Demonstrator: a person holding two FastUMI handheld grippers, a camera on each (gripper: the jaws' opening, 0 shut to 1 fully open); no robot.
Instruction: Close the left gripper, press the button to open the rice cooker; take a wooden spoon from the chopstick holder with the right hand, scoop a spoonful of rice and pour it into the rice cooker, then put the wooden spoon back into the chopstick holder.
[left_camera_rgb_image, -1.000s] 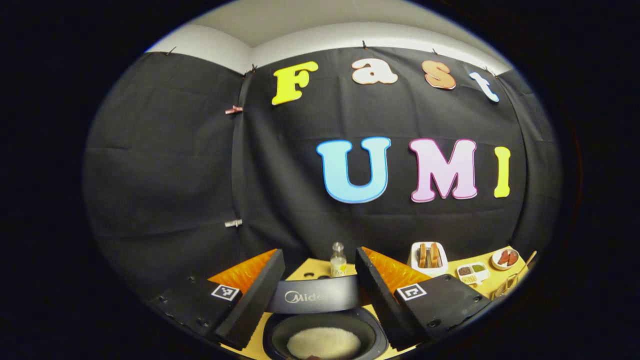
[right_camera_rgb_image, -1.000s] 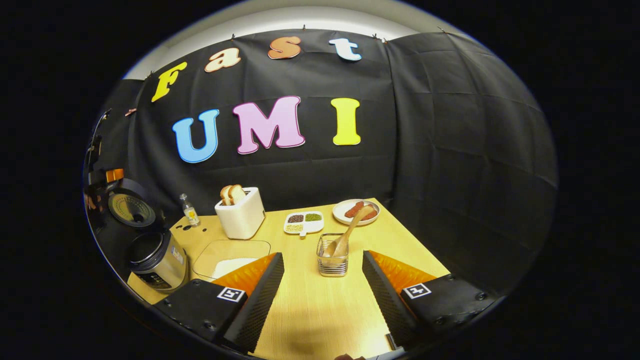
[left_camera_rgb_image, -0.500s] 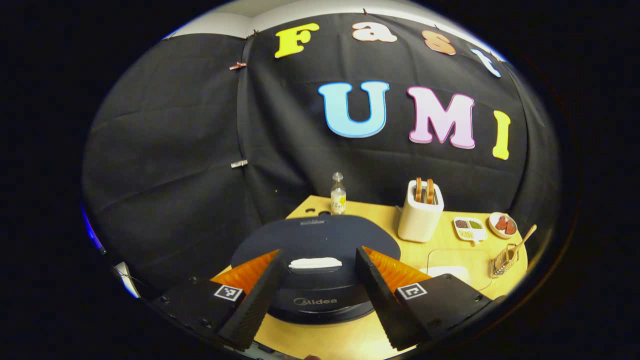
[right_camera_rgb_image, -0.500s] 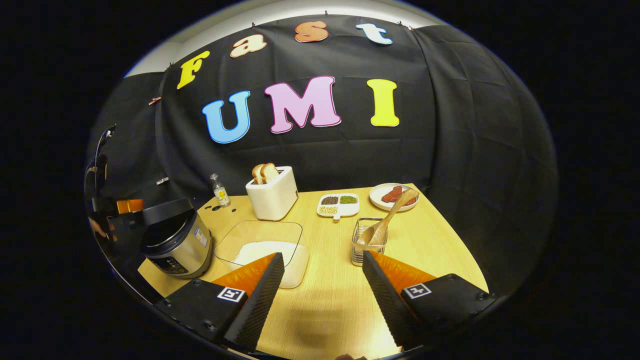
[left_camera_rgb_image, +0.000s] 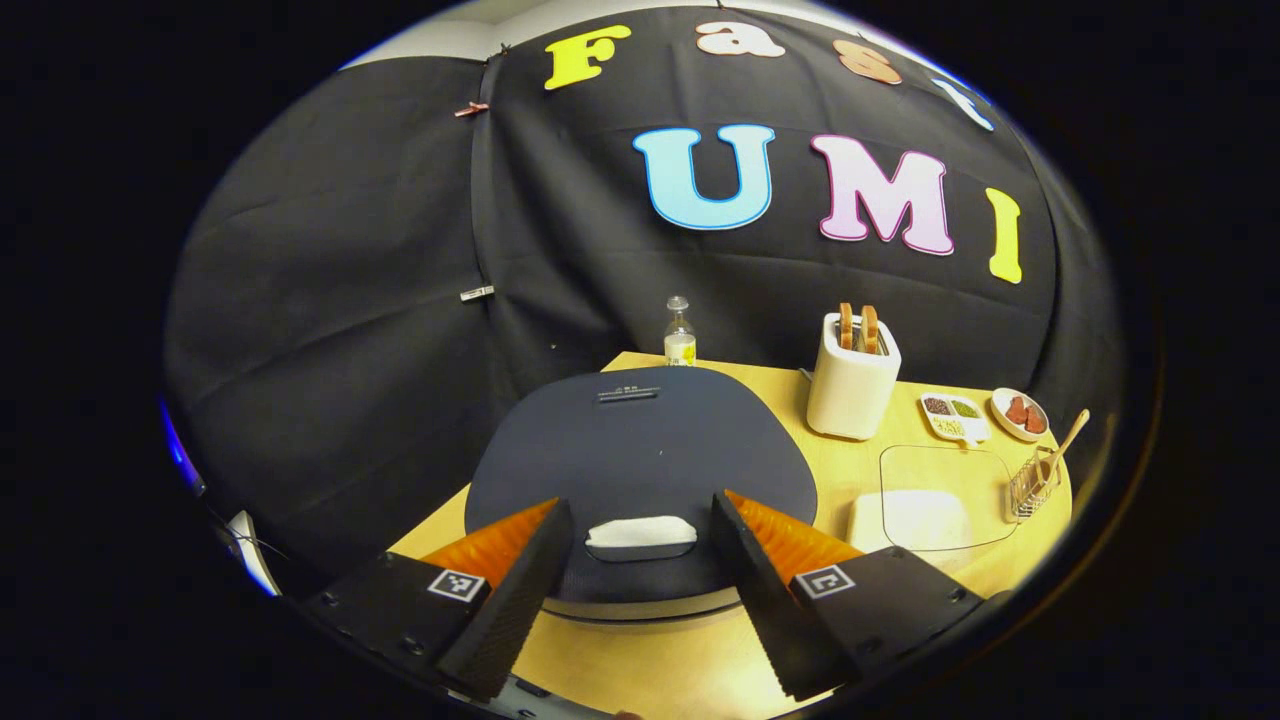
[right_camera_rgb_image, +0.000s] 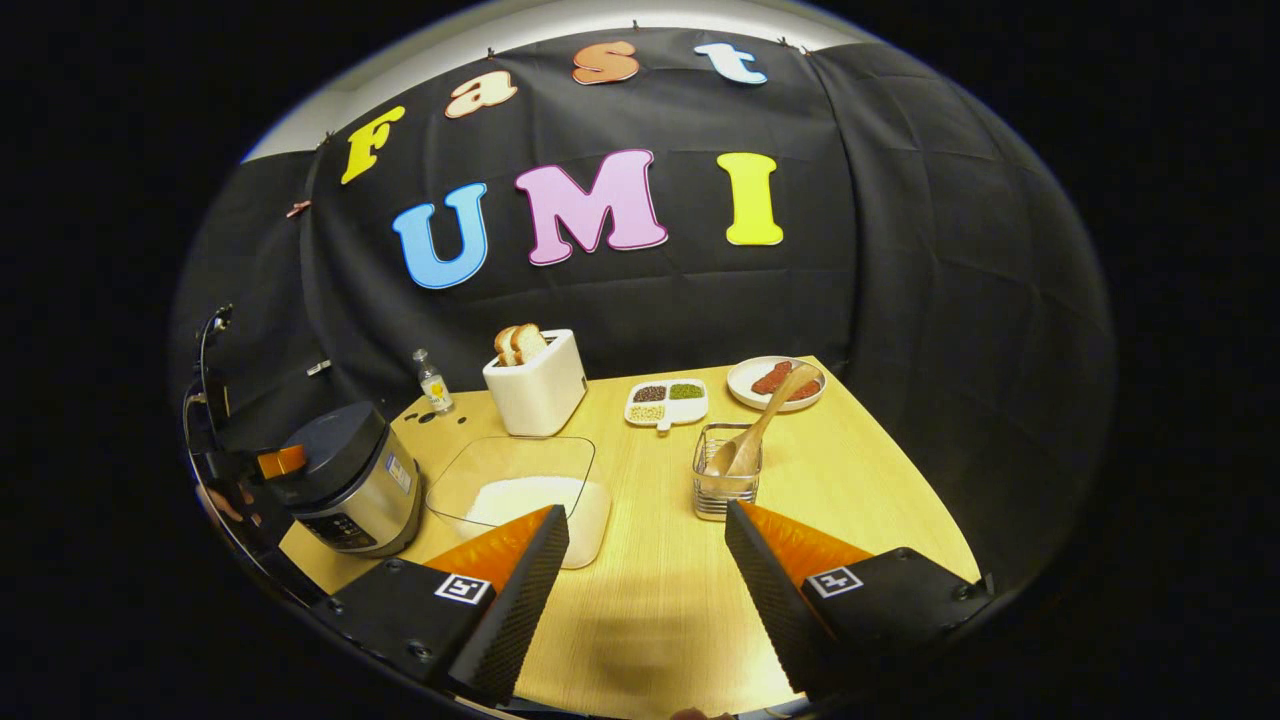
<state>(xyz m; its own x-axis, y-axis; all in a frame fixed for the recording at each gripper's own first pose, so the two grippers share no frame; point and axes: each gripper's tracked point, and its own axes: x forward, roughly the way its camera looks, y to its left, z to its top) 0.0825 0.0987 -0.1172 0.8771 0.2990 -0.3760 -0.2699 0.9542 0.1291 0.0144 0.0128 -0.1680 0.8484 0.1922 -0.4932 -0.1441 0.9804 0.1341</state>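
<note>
The rice cooker (left_camera_rgb_image: 640, 440) stands with its dark lid down, and its white button (left_camera_rgb_image: 640, 531) lies just below the gap of my left gripper (left_camera_rgb_image: 638, 500), which is open and hovers over the lid's front. My right gripper (right_camera_rgb_image: 645, 508) is open above the table with nothing between its fingers. The wooden spoon (right_camera_rgb_image: 760, 425) leans in the wire chopstick holder (right_camera_rgb_image: 725, 480), just beyond the right gripper. A glass container of rice (right_camera_rgb_image: 520, 490) sits between the holder and the rice cooker (right_camera_rgb_image: 345, 490). The left gripper (right_camera_rgb_image: 280, 461) hangs over the cooker's lid.
A white toaster (right_camera_rgb_image: 535, 385) with bread, a small bottle (right_camera_rgb_image: 432, 380), a divided dish (right_camera_rgb_image: 667, 400) and a plate of sausages (right_camera_rgb_image: 775, 380) line the table's far side. The black cloth wall stands close behind, and a hand (right_camera_rgb_image: 225, 500) shows at the left edge.
The cooker's lid, raised over the rice one second ago, has come down shut. The left gripper has tipped down over it. The right gripper has drawn back a little.
</note>
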